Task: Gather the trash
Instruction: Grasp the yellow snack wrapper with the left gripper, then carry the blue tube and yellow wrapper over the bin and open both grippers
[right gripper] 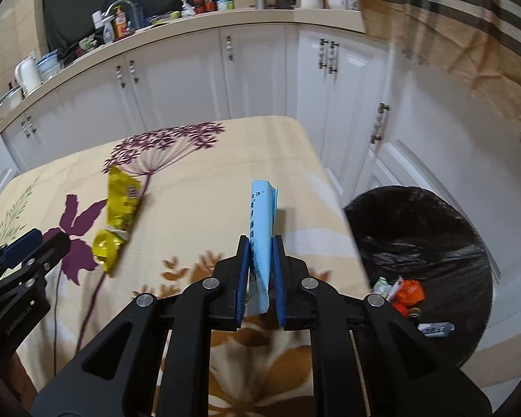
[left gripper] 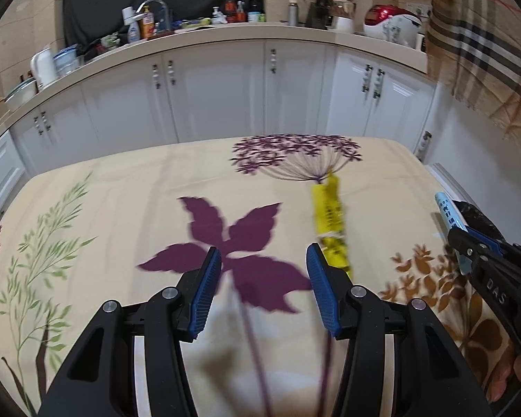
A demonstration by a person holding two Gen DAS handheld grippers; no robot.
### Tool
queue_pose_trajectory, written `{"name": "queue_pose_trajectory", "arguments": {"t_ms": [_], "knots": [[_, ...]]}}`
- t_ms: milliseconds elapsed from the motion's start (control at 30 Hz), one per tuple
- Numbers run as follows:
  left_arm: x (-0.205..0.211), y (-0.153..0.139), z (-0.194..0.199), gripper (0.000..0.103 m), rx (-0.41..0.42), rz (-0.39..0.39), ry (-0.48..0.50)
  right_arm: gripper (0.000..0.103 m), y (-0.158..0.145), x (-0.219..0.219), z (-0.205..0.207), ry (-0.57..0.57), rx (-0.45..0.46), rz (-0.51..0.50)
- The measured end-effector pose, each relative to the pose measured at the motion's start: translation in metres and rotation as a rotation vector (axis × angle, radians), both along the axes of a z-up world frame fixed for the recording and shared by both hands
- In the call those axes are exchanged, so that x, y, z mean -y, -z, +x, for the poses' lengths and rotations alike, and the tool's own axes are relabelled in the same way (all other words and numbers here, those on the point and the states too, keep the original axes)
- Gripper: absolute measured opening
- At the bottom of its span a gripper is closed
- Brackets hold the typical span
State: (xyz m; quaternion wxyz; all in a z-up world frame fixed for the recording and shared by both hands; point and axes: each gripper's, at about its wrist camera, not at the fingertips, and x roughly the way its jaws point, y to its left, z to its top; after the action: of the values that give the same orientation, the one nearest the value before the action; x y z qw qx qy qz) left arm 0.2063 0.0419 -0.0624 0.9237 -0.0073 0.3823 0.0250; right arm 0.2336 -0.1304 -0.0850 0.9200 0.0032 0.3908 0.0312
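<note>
Closest to me in the right wrist view, my right gripper (right gripper: 260,243) is pinching the blue packet (right gripper: 262,219); the pads are pressed onto its lower half and the top stands up at twelve o'clock from the jaws. It hangs above the counter (right gripper: 205,180) with its flowered cloth, near that counter's right edge.

In the left wrist view, my left gripper (left gripper: 264,257) has its jaws spread with nothing between them, only purple leaf print beneath. The yellow wrapper (left gripper: 330,219) lies flat on the cloth at about one o'clock from those jaws, its near end just beside the right pad and the rest running away from me towards the purple flower head. At three o'clock there, my right gripper shows with the packet poking out of it.

Further out, at about three o'clock from the right gripper, the bin (right gripper: 420,243) stands off the counter's edge, black liner open, a few scraps already inside.

So I judge this the carry step: one piece in hand, one waiting. Next I would swing the right gripper across until the packet is over the liner mouth, then part the jaws. The left should nudge right and forward to straddle the wrapper before closing; it is thin and flat, so the pads need to get low.

Beyond everything, white cabinets (left gripper: 212,90) close the back.
</note>
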Motion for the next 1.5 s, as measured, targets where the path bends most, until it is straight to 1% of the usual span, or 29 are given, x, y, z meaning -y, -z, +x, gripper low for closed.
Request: {"name": "queue_pose_trajectory", "arguments": {"t_ms": [233, 367, 533, 700, 767, 833, 900, 967, 1233, 1500], "knots": [[0.022, 0.006, 0.025, 0.051, -0.013, 0.028, 0.02, 0.013, -0.003, 0.022, -0.004, 0.027, 0.012, 0.015], [0.03, 0.013, 0.037, 0.051, -0.039, 0.038, 0.029, 0.013, -0.003, 0.029, -0.003, 0.035, 0.016, 0.021], [0.036, 0.02, 0.05, 0.051, -0.09, 0.033, 0.045, 0.013, -0.003, 0.035, -0.003, 0.039, 0.018, 0.028], [0.038, 0.024, 0.053, 0.051, -0.108, 0.023, 0.051, 0.013, -0.003, 0.035, -0.003, 0.04, 0.017, 0.032], [0.038, 0.023, 0.053, 0.047, -0.108, 0.02, 0.054, 0.013, -0.003, 0.035, -0.003, 0.039, 0.018, 0.031], [0.04, 0.022, 0.053, 0.039, -0.105, 0.025, 0.065, 0.013, -0.003, 0.035, -0.003, 0.039, 0.017, 0.031], [0.043, 0.022, 0.052, 0.024, -0.101, 0.036, 0.077, 0.013, -0.003, 0.035, -0.003, 0.04, 0.017, 0.032], [0.045, 0.022, 0.051, 0.024, -0.099, 0.048, 0.082, 0.013, -0.003, 0.035, -0.003, 0.04, 0.019, 0.032], [0.039, 0.022, 0.046, 0.024, -0.092, 0.008, 0.079, 0.013, -0.004, 0.034, -0.004, 0.039, 0.021, 0.033], [0.034, 0.017, 0.033, 0.024, -0.068, 0.003, 0.07, 0.013, -0.008, 0.03, -0.015, 0.03, 0.037, 0.036]]}}
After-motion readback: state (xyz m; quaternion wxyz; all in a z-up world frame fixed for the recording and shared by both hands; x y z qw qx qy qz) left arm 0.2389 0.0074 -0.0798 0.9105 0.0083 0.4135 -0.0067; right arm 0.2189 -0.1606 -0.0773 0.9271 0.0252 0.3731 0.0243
